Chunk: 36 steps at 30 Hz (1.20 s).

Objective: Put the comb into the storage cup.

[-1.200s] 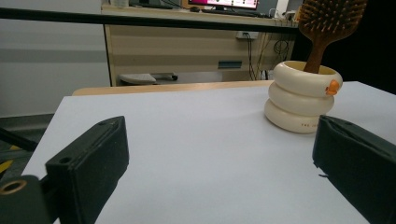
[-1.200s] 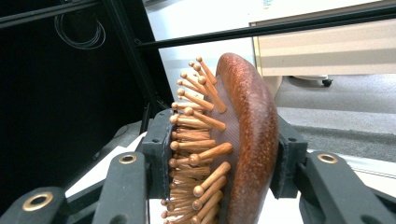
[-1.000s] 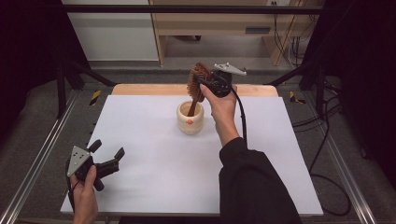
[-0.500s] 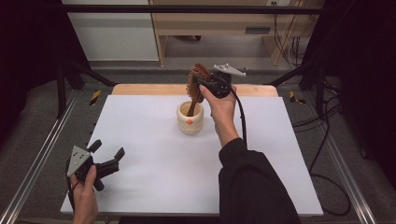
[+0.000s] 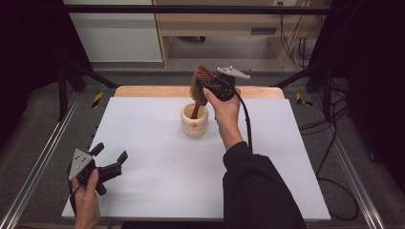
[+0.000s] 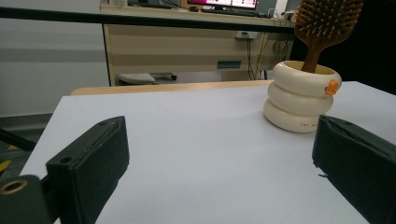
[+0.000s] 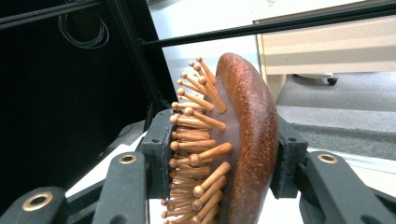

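Holding steady for the past second, the right gripper [image 5: 204,85] stays clamped on the hairbrush [image 5: 200,85] head — handle standing in the cream holder [image 5: 195,121]; left gripper [image 5: 111,161] idles open, so placement awaits release.

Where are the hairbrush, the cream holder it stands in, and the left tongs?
hairbrush [image 7: 247,140]: right gripper view, wooden back of the head.
cream holder [image 6: 299,100]: left gripper view, middle ring of its wall.
left tongs [image 5: 111,160]: high view, midway between the open jaw tips.

Beyond the white table [image 5: 157,143] a grey floor [image 5: 143,76], a pale wooden desk [image 5: 229,21], black frame bars [image 5: 191,8]
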Available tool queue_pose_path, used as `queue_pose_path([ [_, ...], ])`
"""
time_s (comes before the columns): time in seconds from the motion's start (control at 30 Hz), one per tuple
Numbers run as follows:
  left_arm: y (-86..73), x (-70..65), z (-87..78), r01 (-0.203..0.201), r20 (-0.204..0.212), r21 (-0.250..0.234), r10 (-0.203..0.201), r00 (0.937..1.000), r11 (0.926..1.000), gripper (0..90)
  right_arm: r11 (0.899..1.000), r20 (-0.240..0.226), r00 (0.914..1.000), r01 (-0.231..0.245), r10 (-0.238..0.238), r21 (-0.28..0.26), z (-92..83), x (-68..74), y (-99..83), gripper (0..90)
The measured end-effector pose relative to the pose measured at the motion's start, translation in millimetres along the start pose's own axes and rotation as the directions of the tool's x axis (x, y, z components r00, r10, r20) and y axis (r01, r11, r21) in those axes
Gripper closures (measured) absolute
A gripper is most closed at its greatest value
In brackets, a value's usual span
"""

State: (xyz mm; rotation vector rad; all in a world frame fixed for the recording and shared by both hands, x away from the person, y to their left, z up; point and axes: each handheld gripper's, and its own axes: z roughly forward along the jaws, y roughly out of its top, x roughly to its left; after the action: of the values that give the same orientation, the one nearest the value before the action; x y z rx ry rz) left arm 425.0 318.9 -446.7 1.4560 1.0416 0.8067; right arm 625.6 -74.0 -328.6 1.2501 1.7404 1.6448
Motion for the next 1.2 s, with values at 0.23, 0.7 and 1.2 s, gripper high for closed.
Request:
queue_pose_path([
  [0.23,0.0,0.2,-0.1,0.0,0.0,0.0,0.0,1.0,1.0,3.9,1.0,0.0,0.9999,-0.01,0.01,0.002,1.0,-1.2,-5.2,51.5],
  [0.7,0.0,0.0,0.1,0.0,0.002,0.001,0.0,1.0,1.0,3.9,0.999,-0.01,0.9994,-0.033,0.033,-0.003,2.7,-2.2,-10.6,51.5],
  [1.2,-0.4,-0.8,0.8,0.002,0.007,0.003,-0.002,1.0,1.0,3.9,0.999,-0.018,0.9988,-0.045,0.045,-0.002,6.7,-1.5,-15.4,51.5],
])
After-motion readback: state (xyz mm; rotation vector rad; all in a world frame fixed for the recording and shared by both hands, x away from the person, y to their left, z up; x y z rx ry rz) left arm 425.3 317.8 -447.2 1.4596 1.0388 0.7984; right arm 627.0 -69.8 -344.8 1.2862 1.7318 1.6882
